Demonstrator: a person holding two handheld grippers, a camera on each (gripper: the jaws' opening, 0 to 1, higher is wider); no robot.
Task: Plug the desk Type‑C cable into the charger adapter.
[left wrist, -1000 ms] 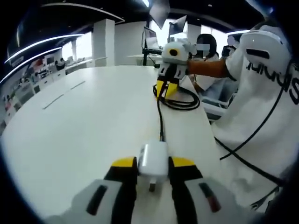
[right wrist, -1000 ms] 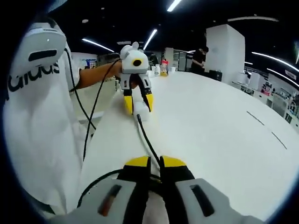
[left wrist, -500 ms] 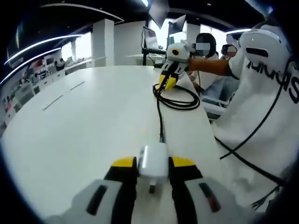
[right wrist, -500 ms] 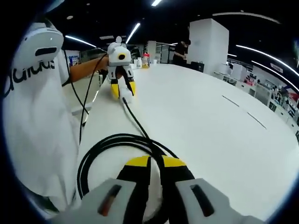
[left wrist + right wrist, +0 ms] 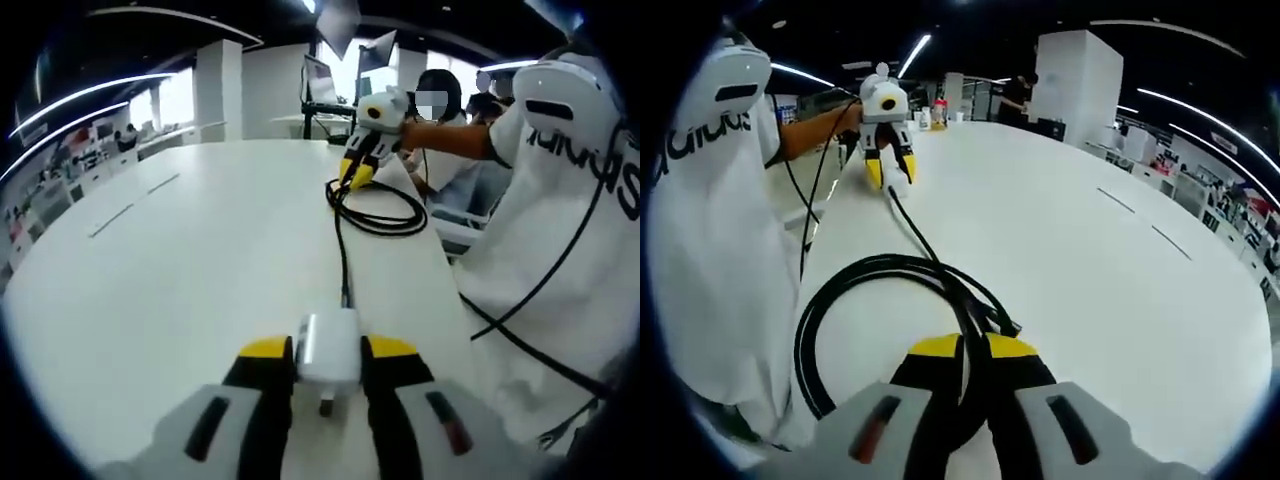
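My left gripper is shut on a white charger adapter low over the white table. A black cable runs from the adapter's far end to a loose coil. Over that coil hangs my right gripper. In the right gripper view, my right gripper is shut on the black cable, with the coil just ahead and a free connector end beside the jaws. Far off, the left gripper holds the adapter.
A person in a white shirt stands along the table's edge, with thin black leads hanging down the shirt. Seated people and monitors are beyond the table's far end. Bottles stand far off on the table.
The right gripper has drawn back from the left one with the cable, so the coil now lies in front of its jaws. The left gripper and adapter have stayed put.
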